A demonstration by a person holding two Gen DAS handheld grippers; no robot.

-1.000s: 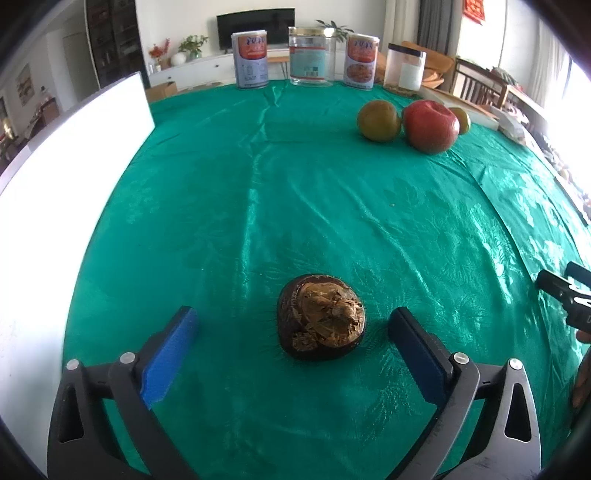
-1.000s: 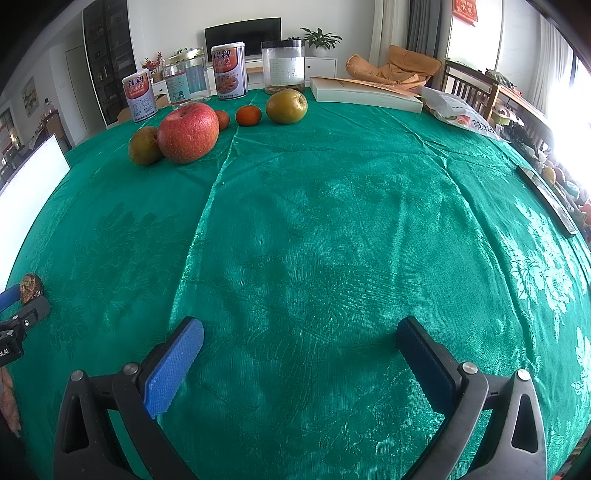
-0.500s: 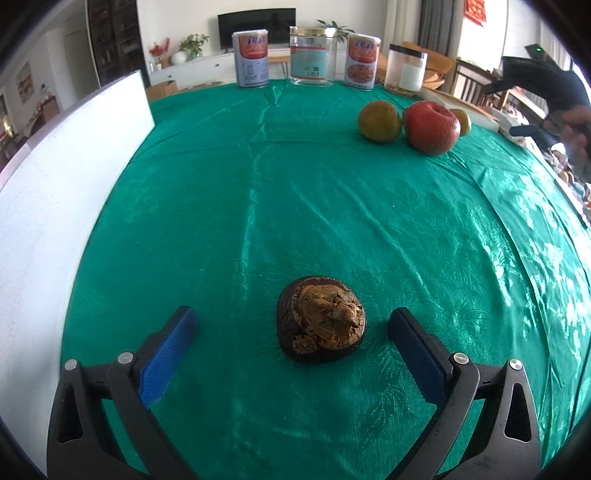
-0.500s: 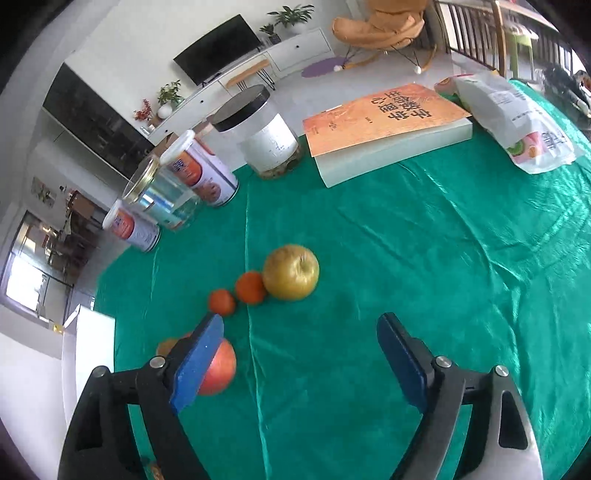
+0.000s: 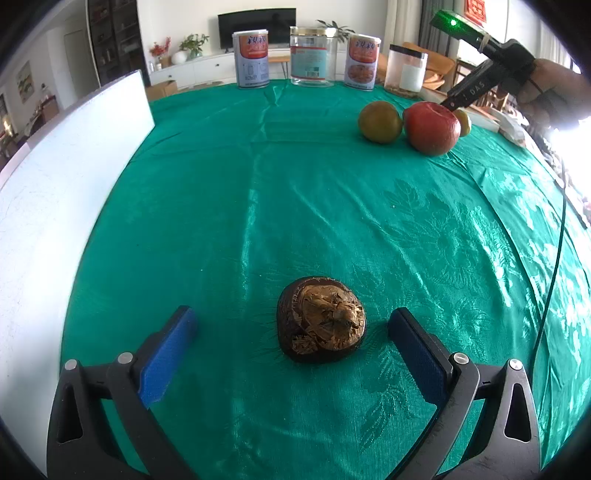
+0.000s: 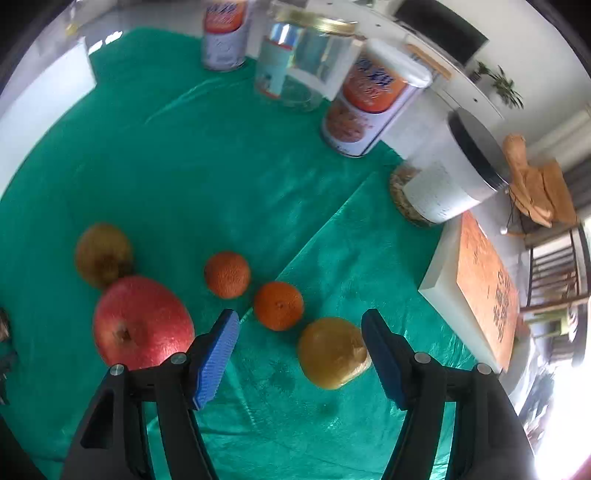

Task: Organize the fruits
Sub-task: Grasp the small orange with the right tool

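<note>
A dark brown husked fruit (image 5: 321, 320) lies on the green cloth between the fingers of my open left gripper (image 5: 290, 338), touching neither pad. My right gripper (image 6: 300, 350) points steeply down over a cluster of fruit with its jaws closing. A yellow-green apple (image 6: 332, 352) sits between its pads, close to the right one, not pressed. Two small oranges (image 6: 277, 305) (image 6: 227, 274), a red apple (image 6: 142, 326) and a brownish pear (image 6: 102, 254) lie beside it. In the left wrist view the right gripper body (image 5: 480, 55), held by a hand, hangs over the red apple (image 5: 431, 127).
Two printed tins (image 6: 367, 107) (image 6: 225, 33), a clear glass jar (image 6: 303, 59) and a black-lidded jar (image 6: 447, 177) stand at the cloth's far edge. An orange-covered box (image 6: 476, 288) lies to the right. A white board (image 5: 55, 206) borders the table's left side.
The right gripper swept across the table to the fruit cluster, rolled, tipped downward, and its jaws narrowed around the yellow-green apple. The left gripper and the brown fruit stayed still.
</note>
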